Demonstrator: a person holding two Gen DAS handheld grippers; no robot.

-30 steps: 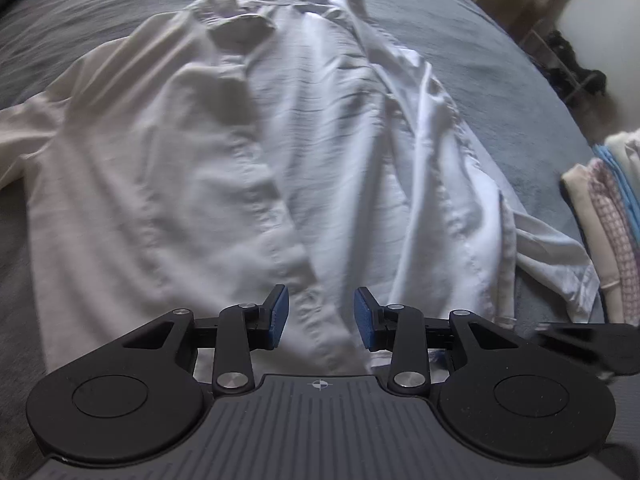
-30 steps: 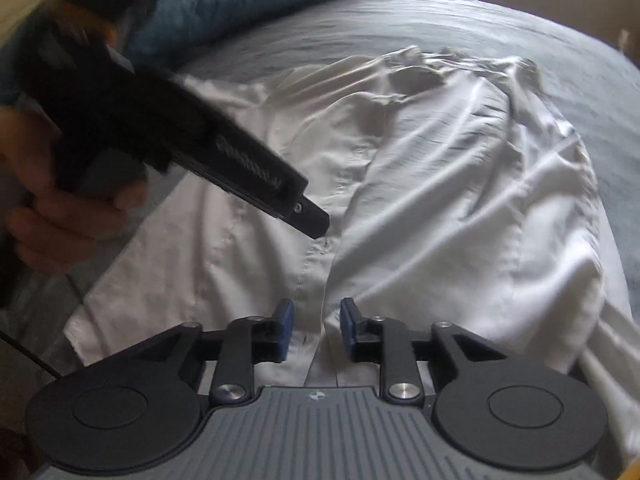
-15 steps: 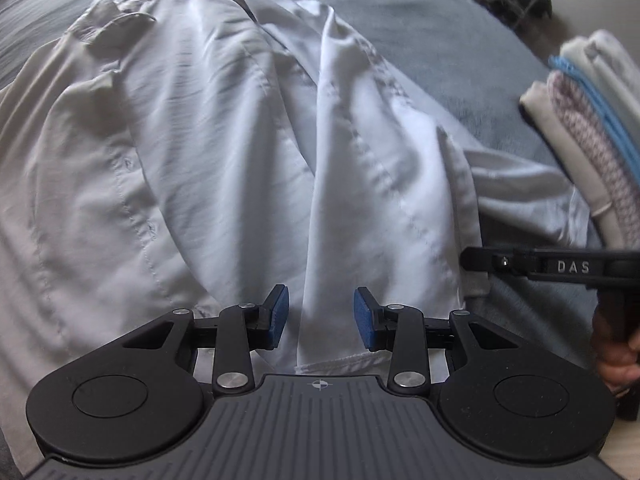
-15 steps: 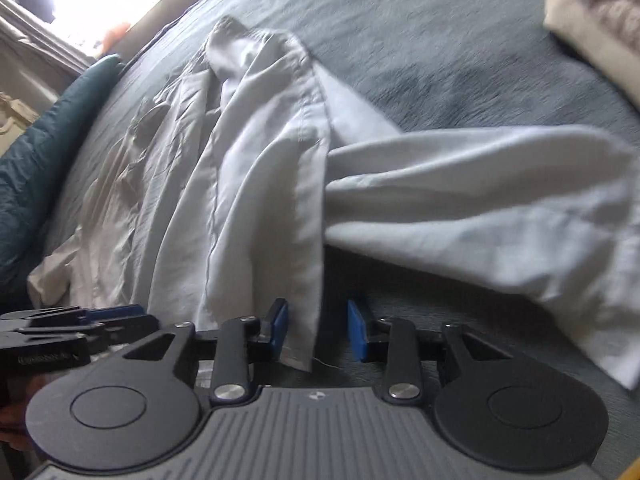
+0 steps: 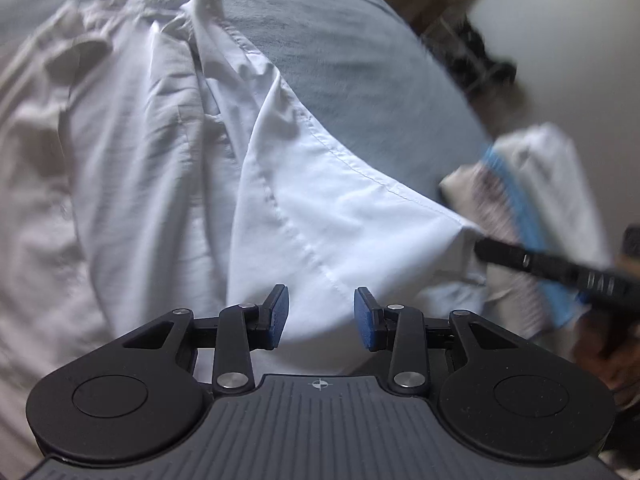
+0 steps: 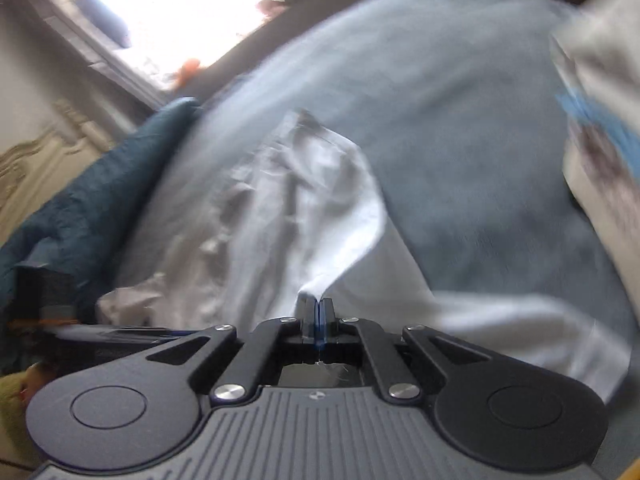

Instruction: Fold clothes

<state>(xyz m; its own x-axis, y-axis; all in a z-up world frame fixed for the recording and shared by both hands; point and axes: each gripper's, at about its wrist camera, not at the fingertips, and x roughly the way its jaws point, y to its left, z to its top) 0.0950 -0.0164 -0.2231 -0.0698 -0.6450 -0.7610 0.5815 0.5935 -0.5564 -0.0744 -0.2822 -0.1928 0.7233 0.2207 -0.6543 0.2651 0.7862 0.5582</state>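
A white button shirt lies spread and creased on a grey bed. In the left wrist view my left gripper hovers over its lower part, jaws apart, blue pads showing and no cloth pinched between them. My right gripper is shut on a corner of the shirt, and the cloth rises taut from the bed to its tips. From the left wrist view the right gripper comes in from the right, gripping that raised corner.
A stack of folded clothes with a blue layer sits at the right on the grey bedcover. A dark teal pillow lies at the bed's far side under a bright window. Furniture stands beyond the bed edge.
The right gripper closed on the shirt's corner and lifted it, rolling as it went. The left gripper rose and swung right, and its jaws kept the same gap.
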